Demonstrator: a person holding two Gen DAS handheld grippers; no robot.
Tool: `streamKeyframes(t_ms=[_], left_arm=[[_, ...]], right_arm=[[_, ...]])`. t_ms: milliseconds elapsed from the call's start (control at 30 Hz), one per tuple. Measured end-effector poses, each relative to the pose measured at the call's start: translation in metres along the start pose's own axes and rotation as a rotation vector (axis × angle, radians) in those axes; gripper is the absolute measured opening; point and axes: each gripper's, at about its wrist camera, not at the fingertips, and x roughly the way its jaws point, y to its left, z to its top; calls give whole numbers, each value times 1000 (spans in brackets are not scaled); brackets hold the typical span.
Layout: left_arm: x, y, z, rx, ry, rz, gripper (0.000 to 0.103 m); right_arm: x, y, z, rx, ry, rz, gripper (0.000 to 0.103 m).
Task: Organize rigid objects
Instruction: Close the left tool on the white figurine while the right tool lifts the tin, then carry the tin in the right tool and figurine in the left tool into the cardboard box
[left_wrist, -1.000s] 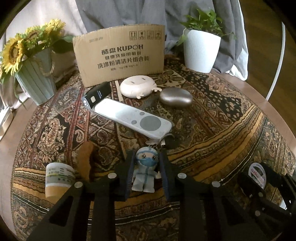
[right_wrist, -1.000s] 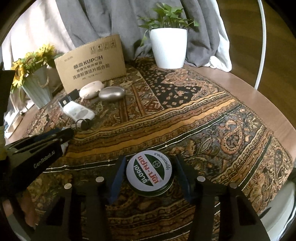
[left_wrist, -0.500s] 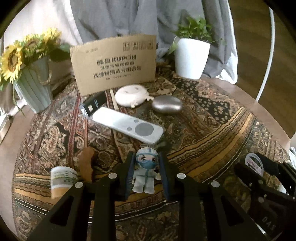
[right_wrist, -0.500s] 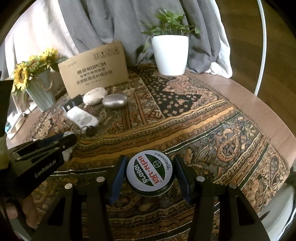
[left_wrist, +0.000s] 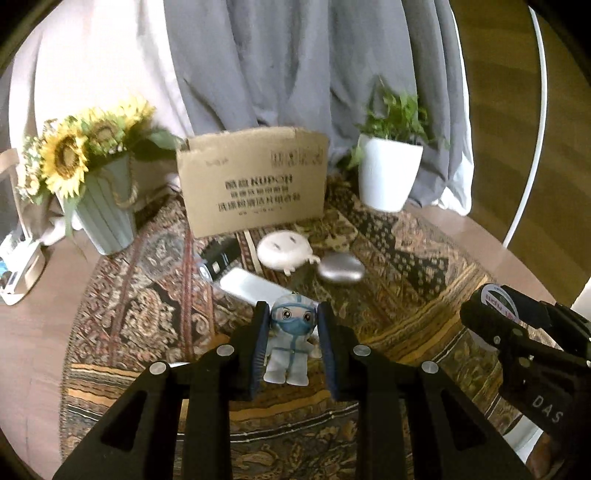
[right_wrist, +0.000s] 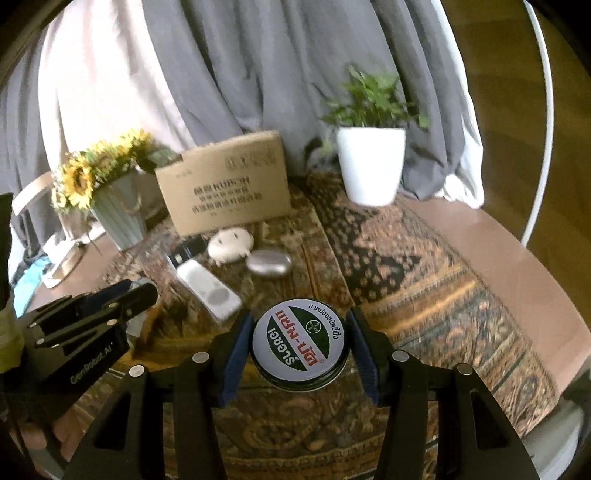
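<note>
- The left gripper (left_wrist: 293, 345), black with blue pads, pinches a small figurine in a white protective suit with a blue mask (left_wrist: 290, 343) between its fingers; the figurine is upright and held above the patterned brown-and-gold cloth (left_wrist: 406, 325) that covers the round table.
- The right gripper (right_wrist: 301, 349) clamps a round, flat tin with a white, green and red printed lid (right_wrist: 300, 341) by its sides, lid tilted towards the camera, clear of the cloth.
- In the left wrist view the right gripper (left_wrist: 491, 314) shows at the right edge with the tin's lid (left_wrist: 496, 301) seen edge-on; in the right wrist view the left gripper (right_wrist: 122, 295) shows at the left, a hand (right_wrist: 62, 432) below it.
- On the cloth beyond the figurine lie a flat white rectangular remote control (left_wrist: 251, 286), a small black device (left_wrist: 218, 258), a cream round plastic piece with two slots (left_wrist: 284, 249) and a smooth silver oval pebble-like object (left_wrist: 340, 267); the cream and silver pieces are just beside each other.
- Behind them stands a brown cardboard box panel with printed lettering (left_wrist: 255, 181), upright.
- To its left is a ribbed pale green vase of sunflowers (left_wrist: 103, 214); to its right a white pot with a green plant (left_wrist: 389, 177).
- Grey and pale draped fabric (left_wrist: 277, 66) hangs behind; the far items are blurred, so what the black device is cannot be told.
</note>
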Motion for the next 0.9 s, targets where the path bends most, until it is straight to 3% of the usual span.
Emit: streamKeyframes(t_ms=[433, 900], left_arm=[[-34, 14, 48, -60, -100, 65, 27], [-36, 36, 99, -111, -185, 127, 27]], right_arm=[[-14, 18, 60, -72, -72, 94, 53], [1, 41, 123, -137, -156, 195, 53]])
